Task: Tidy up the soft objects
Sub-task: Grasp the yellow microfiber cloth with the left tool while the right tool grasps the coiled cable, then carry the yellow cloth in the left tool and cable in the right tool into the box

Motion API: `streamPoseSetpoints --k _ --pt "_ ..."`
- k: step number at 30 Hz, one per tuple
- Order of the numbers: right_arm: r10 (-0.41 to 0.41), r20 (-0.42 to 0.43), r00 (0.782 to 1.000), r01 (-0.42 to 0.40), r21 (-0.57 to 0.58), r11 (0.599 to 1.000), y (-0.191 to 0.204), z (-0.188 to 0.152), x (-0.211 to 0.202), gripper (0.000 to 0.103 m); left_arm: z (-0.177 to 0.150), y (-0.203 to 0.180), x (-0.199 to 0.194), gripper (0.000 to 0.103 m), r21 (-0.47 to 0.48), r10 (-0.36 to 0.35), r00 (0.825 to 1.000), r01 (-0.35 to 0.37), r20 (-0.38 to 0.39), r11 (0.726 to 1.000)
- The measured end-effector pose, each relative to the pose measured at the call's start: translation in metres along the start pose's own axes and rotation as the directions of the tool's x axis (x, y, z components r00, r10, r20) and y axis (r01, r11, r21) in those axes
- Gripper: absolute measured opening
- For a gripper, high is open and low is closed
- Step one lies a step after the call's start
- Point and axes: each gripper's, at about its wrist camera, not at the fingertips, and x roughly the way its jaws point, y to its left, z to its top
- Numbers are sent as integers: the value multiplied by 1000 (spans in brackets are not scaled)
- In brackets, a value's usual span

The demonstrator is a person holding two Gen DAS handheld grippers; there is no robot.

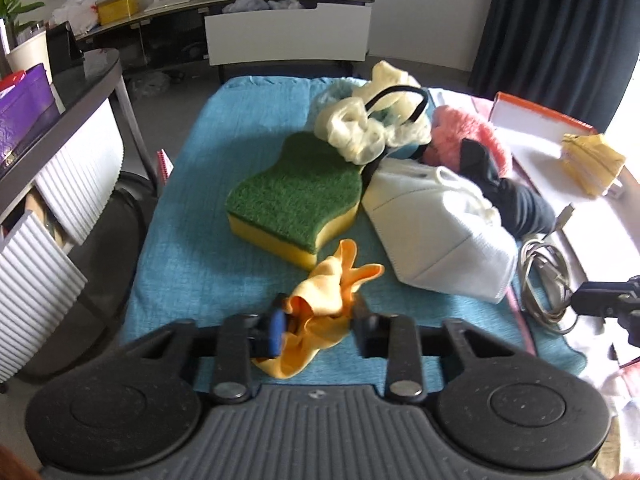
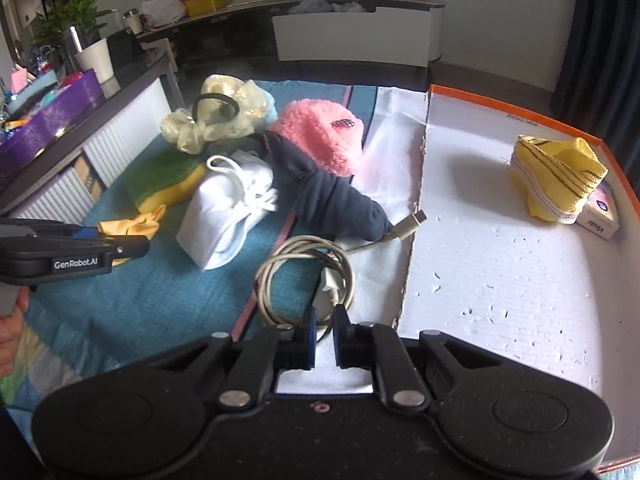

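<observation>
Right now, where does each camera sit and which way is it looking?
Left wrist: on the left gripper, looking down along its fingers at the orange cloth they pinch, the sponge beyond.
Right wrist: on the right gripper, looking down at the coiled cable it grips; white box on the right, left gripper and a hand at the left edge.
Shared: face mask, pink fluffy item.
</observation>
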Motion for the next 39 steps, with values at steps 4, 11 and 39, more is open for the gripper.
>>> streamPoseSetpoints --k 4,11,39 --pt "8 28 1000 -8 16 1000 -4 0 -6 4 -4 -3 -10 28 14 -3 1000 3 20 1000" --pt "72 29 997 -73 23 997 -4 1 -13 19 -2 -14 -31 28 2 -42 997 42 62 999" --pt "42 156 987 -34 -54 998 7 25 -47 9 12 -36 -63 28 -9 -101 988 103 117 995"
